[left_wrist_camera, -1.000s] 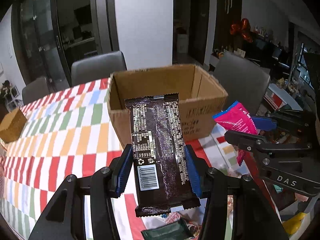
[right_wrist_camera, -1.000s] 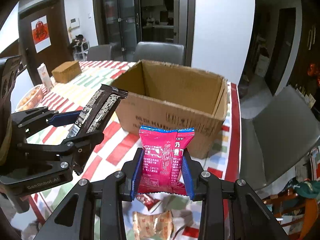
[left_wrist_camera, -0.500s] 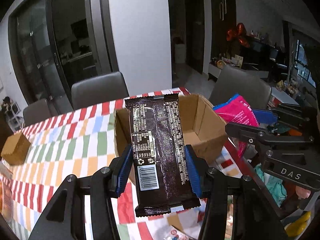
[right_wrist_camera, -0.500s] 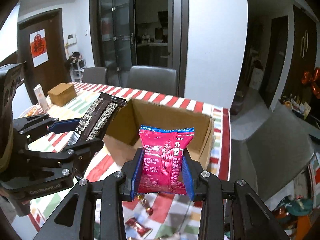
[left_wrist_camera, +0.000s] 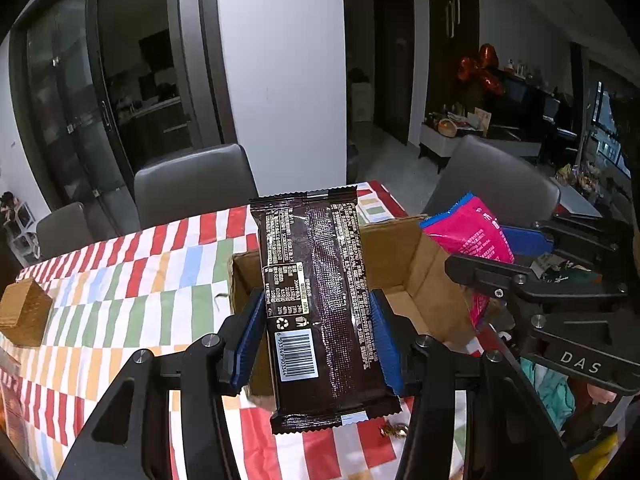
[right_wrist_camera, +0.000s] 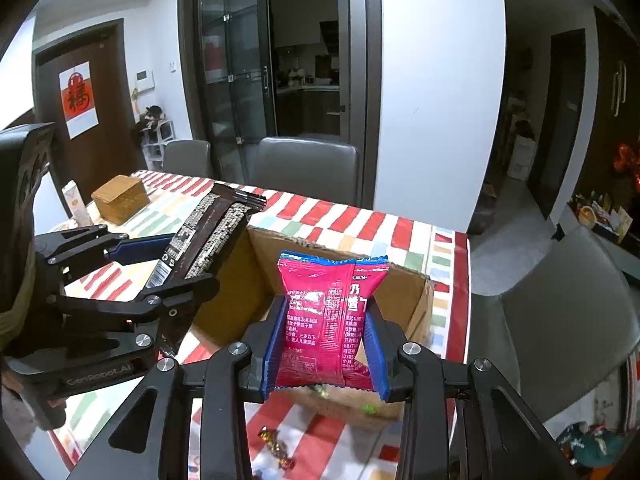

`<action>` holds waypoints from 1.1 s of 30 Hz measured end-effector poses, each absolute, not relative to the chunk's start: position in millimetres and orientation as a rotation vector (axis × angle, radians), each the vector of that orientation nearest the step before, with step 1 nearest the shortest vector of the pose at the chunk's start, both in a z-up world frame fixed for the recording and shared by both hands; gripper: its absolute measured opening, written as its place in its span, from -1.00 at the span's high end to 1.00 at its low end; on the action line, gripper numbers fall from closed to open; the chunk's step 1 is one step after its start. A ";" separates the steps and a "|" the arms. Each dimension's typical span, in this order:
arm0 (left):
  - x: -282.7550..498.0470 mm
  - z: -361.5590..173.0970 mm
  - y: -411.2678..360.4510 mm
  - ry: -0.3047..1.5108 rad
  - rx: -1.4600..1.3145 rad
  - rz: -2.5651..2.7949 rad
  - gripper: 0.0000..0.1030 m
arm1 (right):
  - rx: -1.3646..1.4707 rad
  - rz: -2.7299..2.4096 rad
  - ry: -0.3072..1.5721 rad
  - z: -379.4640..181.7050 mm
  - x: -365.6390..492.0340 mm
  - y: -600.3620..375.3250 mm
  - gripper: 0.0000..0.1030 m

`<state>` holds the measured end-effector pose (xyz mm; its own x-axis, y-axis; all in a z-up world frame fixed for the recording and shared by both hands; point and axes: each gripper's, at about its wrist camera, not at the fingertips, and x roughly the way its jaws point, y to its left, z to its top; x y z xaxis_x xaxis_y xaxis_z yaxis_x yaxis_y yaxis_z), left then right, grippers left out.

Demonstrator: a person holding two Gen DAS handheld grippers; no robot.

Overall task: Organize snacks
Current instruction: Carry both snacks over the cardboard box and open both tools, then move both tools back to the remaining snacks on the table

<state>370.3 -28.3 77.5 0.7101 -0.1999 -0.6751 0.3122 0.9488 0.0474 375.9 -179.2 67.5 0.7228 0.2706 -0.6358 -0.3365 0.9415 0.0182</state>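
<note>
My left gripper [left_wrist_camera: 316,320] is shut on a dark brown snack bar [left_wrist_camera: 316,300] and holds it upright above the near wall of the open cardboard box [left_wrist_camera: 412,264]. My right gripper [right_wrist_camera: 326,328] is shut on a pink snack packet [right_wrist_camera: 324,312], held over the same box [right_wrist_camera: 404,300]. The right gripper and its pink packet [left_wrist_camera: 468,232] show at the right of the left wrist view. The left gripper with the brown bar [right_wrist_camera: 208,232] shows at the left of the right wrist view. The box floor that shows is bare.
The box stands near the end of a table with a striped cloth [left_wrist_camera: 132,280]. A small brown box [right_wrist_camera: 120,200] sits far left. Wrapped candies [right_wrist_camera: 276,448] lie on the cloth near me. Grey chairs [right_wrist_camera: 308,164] stand around the table.
Both grippers have risen and moved forward with their snacks. The box now lies lower in both views and its inside shows from above.
</note>
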 end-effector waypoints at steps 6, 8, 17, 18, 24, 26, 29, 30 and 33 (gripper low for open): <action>396.7 65.2 -31.2 0.764 0.171 -0.290 0.02 | -0.102 0.347 0.716 55.3 405.6 -179.7 0.28; 402.5 62.1 -33.2 0.775 0.180 -0.287 0.01 | -0.101 0.345 0.724 50.1 413.2 -179.6 0.28; 393.5 63.7 -28.9 0.755 0.200 -0.242 -0.21 | -0.132 0.306 0.718 42.3 412.7 -179.1 -0.15; 389.0 64.8 -27.4 0.751 0.202 -0.244 -0.22 | -0.131 0.304 0.717 42.9 410.2 -179.6 -0.15; 351.0 73.8 -23.6 0.718 0.203 -0.251 -0.29 | -0.154 0.298 0.688 50.9 376.6 -179.0 -0.15; 338.0 75.2 -21.8 0.717 0.202 -0.256 -0.29 | -0.157 0.301 0.682 53.6 361.7 -178.2 -0.15; 318.6 77.8 -20.6 0.712 0.203 -0.256 -0.31 | -0.156 0.309 0.674 55.1 342.5 -177.4 -0.15; 312.1 78.4 -20.1 0.712 0.204 -0.257 -0.31 | -0.160 0.313 0.675 54.6 336.0 -176.7 -0.15; 296.2 77.9 -17.9 0.712 0.207 -0.250 -0.33 | -0.158 0.325 0.689 51.4 322.5 -175.0 -0.15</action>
